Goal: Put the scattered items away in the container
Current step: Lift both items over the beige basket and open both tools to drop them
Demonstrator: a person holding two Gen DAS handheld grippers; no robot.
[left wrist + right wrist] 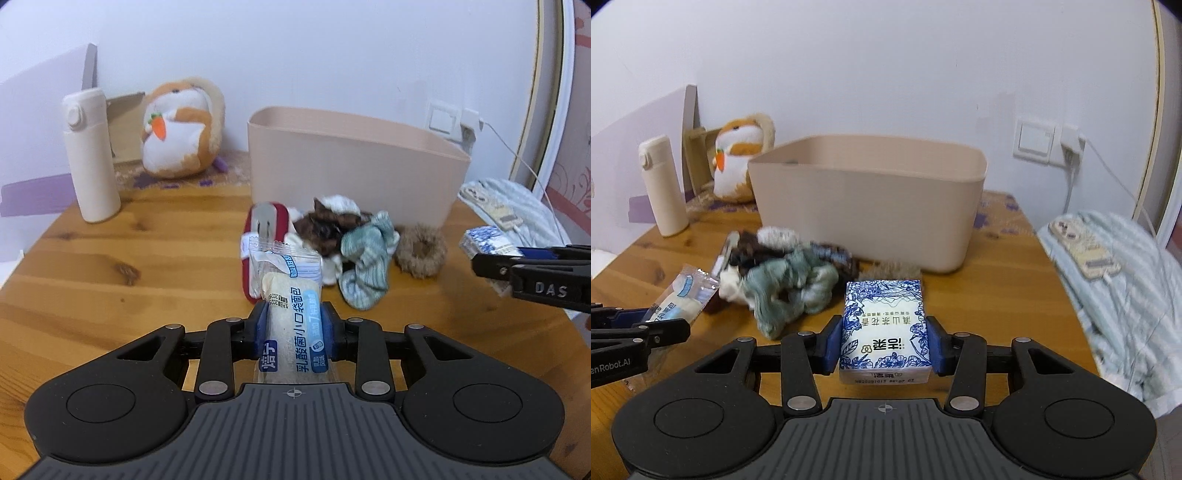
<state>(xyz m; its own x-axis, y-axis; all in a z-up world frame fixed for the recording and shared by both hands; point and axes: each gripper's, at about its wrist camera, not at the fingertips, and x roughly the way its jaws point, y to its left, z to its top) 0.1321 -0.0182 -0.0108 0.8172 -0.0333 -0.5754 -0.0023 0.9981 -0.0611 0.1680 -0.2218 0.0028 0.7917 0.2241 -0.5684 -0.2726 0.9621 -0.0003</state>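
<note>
My left gripper [294, 325] is shut on a wrapped bread packet [291, 314] and holds it above the wooden table, in front of the pile. My right gripper [884, 343] is shut on a blue-and-white tissue pack [884, 325]. The beige container [351, 162] stands open behind the pile; it also shows in the right wrist view [868, 199]. A heap of socks [364, 258] and dark cloth [325, 225] lies before it, with a red-edged item [264, 229] and a brown fluffy scrunchie [421, 251]. The right gripper with the tissue pack [487, 242] shows at the right edge.
A cream flask [90, 155] and a hamster plush [181, 133] stand at the back left. A striped cloth with a power strip [1086, 254] lies off the table's right edge. Wall socket and cable [1069, 147] are behind.
</note>
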